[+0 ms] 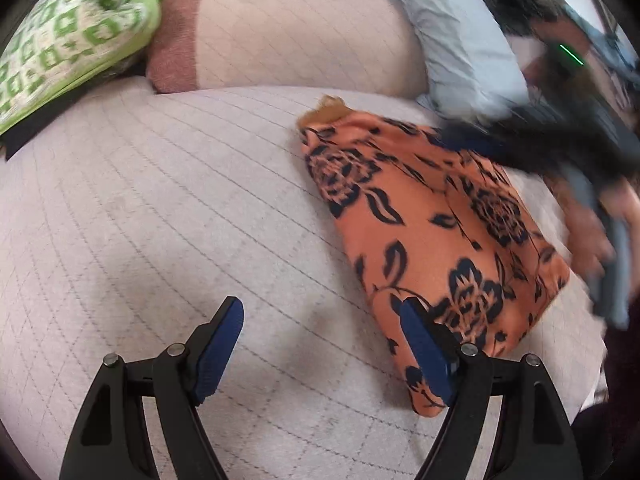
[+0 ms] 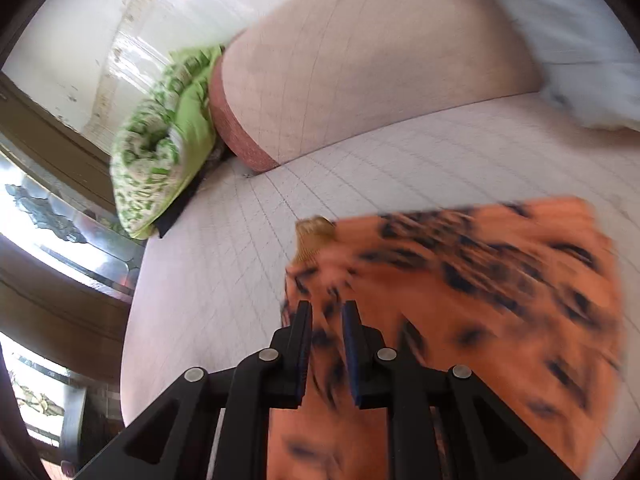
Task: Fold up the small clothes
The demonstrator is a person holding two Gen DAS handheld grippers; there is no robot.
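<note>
An orange garment with a dark flower print [image 1: 432,220] lies folded on the pale quilted bed [image 1: 160,220], right of centre in the left wrist view. My left gripper [image 1: 322,312] is open and empty just above the bed; its right finger is over the garment's near edge. In the right wrist view the garment [image 2: 500,280] is motion-blurred. My right gripper [image 2: 326,312] has its jaws close together with orange cloth between them. The right gripper shows blurred in the left wrist view [image 1: 600,216], above the garment's far right side.
A green-and-white patterned pillow [image 1: 68,44] lies at the far left beside a pink cushion [image 1: 288,32]. A pale blue pillow [image 1: 460,36] lies at the back right. A window and wooden frame [image 2: 48,184] stand beyond the bed's left edge.
</note>
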